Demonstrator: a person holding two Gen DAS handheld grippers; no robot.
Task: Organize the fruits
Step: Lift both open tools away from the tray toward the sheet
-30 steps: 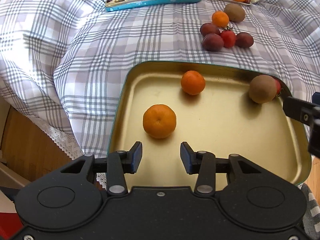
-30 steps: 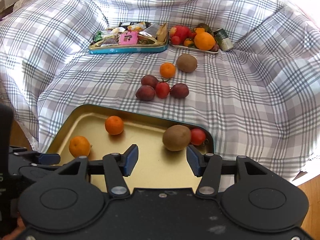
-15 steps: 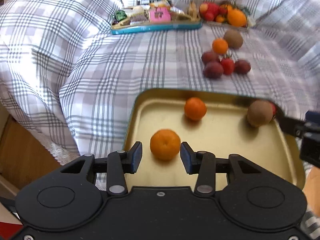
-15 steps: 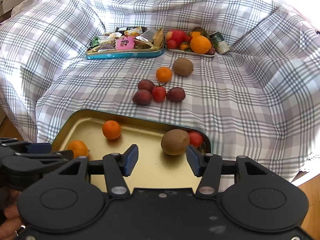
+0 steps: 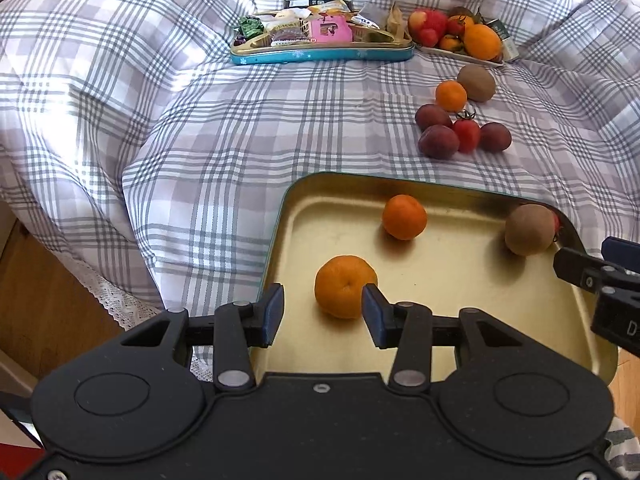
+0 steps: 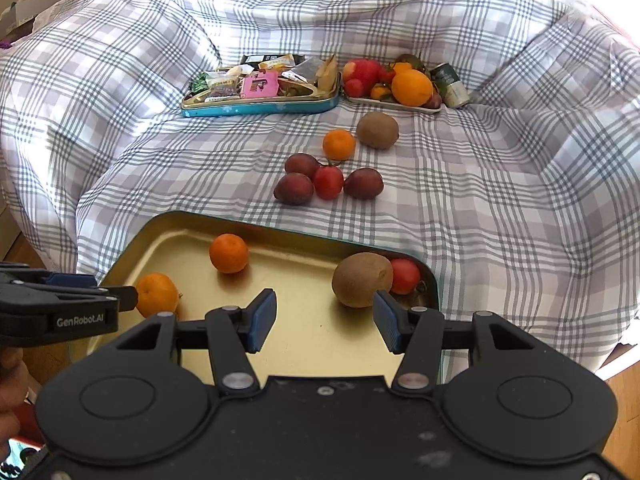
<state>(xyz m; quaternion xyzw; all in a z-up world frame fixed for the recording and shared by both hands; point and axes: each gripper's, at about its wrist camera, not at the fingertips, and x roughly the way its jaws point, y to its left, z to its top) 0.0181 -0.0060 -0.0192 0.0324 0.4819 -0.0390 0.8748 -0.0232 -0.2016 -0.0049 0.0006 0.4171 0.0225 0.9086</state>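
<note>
left gripper (image 5: pixel 322 314) with jaws just widened, spread around the near mandarin (image 5: pixel 345 287) without pressing it. right gripper (image 6: pixel 325 321) likewise spread wide and empty, poised over the gold tray (image 6: pixel 304 332) short of the kiwi (image 6: pixel 362 279). beyond, in the same tray, a second mandarin (image 6: pixel 229 253) and a tomato (image 6: pixel 405 275) tucked behind the kiwi. farther out on the checked bedcover (image 6: pixel 480 184), loose plums (image 6: pixel 294 188), a tomato, mandarin and kiwi.
</note>
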